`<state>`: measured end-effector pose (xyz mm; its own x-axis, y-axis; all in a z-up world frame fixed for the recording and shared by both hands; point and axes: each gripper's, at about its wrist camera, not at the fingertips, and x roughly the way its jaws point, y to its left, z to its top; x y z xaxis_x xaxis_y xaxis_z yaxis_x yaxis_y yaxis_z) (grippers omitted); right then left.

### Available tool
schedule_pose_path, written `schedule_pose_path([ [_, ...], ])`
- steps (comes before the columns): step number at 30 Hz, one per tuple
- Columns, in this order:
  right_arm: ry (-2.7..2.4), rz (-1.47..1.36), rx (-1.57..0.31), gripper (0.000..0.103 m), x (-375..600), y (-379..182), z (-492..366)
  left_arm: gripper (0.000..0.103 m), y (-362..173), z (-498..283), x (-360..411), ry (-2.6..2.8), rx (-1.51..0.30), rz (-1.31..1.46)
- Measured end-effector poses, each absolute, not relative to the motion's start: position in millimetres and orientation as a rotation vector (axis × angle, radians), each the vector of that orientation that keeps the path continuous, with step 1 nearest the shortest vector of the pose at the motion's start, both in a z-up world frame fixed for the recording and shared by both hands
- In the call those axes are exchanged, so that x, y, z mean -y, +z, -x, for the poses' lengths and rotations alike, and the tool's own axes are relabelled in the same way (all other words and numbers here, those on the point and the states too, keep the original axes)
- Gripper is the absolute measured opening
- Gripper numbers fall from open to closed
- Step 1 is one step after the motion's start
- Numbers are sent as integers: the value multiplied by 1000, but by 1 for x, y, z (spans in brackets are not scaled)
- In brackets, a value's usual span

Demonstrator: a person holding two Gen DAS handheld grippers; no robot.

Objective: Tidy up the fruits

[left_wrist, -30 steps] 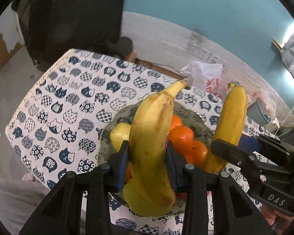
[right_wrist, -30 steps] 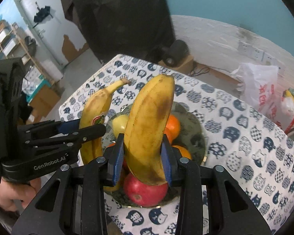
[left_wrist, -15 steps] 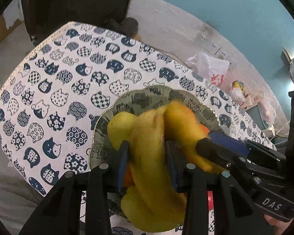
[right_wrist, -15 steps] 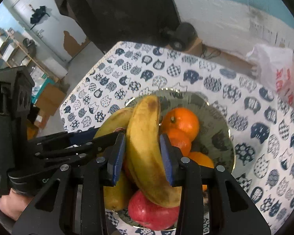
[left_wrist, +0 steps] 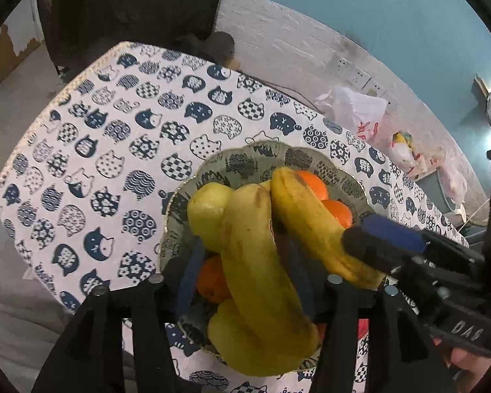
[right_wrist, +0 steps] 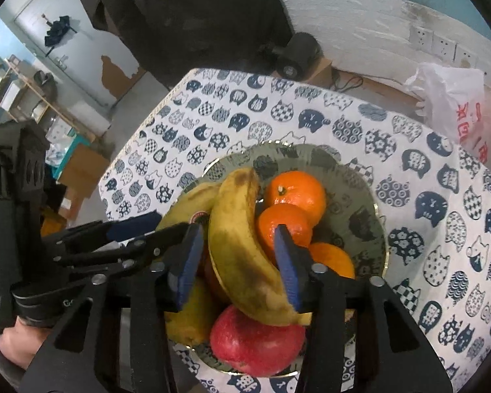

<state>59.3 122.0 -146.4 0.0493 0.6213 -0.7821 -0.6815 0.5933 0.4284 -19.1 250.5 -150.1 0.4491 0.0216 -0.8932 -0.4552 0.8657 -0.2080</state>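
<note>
Landmark: the patterned fruit bowl (right_wrist: 360, 196), standing on the cat-print bench (right_wrist: 425, 150).
Left tongs (left_wrist: 242, 258): open over the bowl's near side; both blue pads stand off the left banana (left_wrist: 255, 268), so the fruit looks released, not gripped.
Left banana: lies lengthwise across the pile in the bowl, propped on a yellow pear (left_wrist: 209, 209) and the fruit below.
Right tongs (right_wrist: 235, 258): also spread, pads either side of the right banana (right_wrist: 239, 239) with gaps showing; one pad is close against a tangerine (right_wrist: 284, 226).
Right banana: rests in the bowl, curved over a red apple (right_wrist: 255, 344) at the near rim and leaning beside the tangerines.
Why so: the two bananas lie side by side on top, likely so the long fruit bridges the round pieces and does not roll out.
Stage, as judged: both bananas placed; withdrawing calls for a straight lift so no pad drags a banana.
Risk: the right banana's end overhangs the apple and may slip.
</note>
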Motion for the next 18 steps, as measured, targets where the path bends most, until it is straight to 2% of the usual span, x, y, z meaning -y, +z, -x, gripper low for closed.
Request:
schedule_pose_path([
  [2, 980, 64, -1137, 53, -117, -139, -59, 67, -143, 22, -247, 323, -1066, 424],
  [7, 900, 95, -1087, 68, -99, -114, -53, 76, -124, 32, -236, 321, -1060, 379],
  [10, 838, 119, -1041, 73, -88, -98, -48, 80, -110, 39, -225, 307, -1043, 325],
  [14, 784, 144, -969, 77, -74, -74, -37, 87, -89, 50, -212, 300, -1022, 264],
  [18, 760, 150, -926, 77, -61, -54, -26, 88, -69, 62, -201, 295, -985, 223],
])
